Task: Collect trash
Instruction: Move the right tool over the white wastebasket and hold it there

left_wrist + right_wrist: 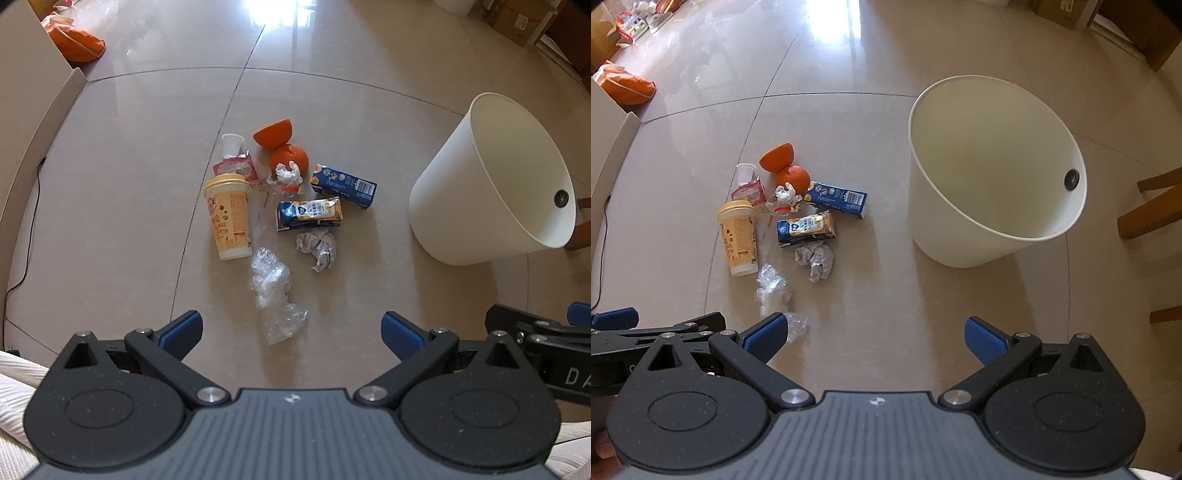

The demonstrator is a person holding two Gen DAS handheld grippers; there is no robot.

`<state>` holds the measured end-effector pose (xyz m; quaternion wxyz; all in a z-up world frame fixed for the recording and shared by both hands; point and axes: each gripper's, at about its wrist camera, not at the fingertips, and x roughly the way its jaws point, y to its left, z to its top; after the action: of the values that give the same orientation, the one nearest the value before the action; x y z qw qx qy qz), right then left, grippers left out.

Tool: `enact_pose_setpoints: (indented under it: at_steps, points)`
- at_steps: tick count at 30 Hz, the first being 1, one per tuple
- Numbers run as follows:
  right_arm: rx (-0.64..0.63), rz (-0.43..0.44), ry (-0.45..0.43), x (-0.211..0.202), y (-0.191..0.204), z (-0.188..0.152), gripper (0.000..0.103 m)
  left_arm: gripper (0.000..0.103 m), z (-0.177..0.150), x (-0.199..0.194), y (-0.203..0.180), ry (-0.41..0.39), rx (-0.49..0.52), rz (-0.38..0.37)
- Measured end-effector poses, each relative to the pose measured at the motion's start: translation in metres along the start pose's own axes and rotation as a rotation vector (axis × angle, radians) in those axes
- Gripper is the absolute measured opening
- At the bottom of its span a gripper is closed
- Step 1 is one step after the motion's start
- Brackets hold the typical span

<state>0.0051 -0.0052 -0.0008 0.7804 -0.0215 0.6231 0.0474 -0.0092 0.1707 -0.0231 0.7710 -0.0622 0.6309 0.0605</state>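
While I hold both tools pointing steeply down at the tiled floor, my left tongs stand spread as wide as they go, blue pads apart, with nothing between them but bare tile and the near end of a crumpled clear plastic wrap, which they do not touch. Beyond the wrap the litter lies in a loose heap: a yellow drink cup on its side to the left, a ball of crumpled paper to the right, a squashed blue milk carton behind the paper and a blue box behind that. Farther off sit two pieces of orange, a white tissue wad against them, a small clear cup and a pink wrapper. The white bin stands upright on the right, well apart from the heap, and I see no trash in what shows of its inside. A part of my other tool shows at the right edge.

From the right wrist, my right tongs are likewise fully spread and hold nothing. The clear plastic wrap lies just beyond the left pad; whether it touches I cannot tell. The heap sits ahead to the left, with the yellow drink cup nearest that side, and the white bin stands ahead to the right, its mouth open toward me
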Motion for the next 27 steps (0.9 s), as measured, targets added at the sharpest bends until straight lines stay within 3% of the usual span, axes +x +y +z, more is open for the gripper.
enact_pose_setpoints:
  at_steps: [21,27]
  points:
    - [0.046,-0.001,-0.075,-0.042,0.003,-0.013,0.103,0.102,-0.006,-0.03,-0.001,-0.068,0.073,-0.019]
    - [0.037,-0.002,-0.116,-0.063,0.012,-0.011,0.103,0.102,-0.004,-0.043,0.005,-0.127,0.08,-0.036]
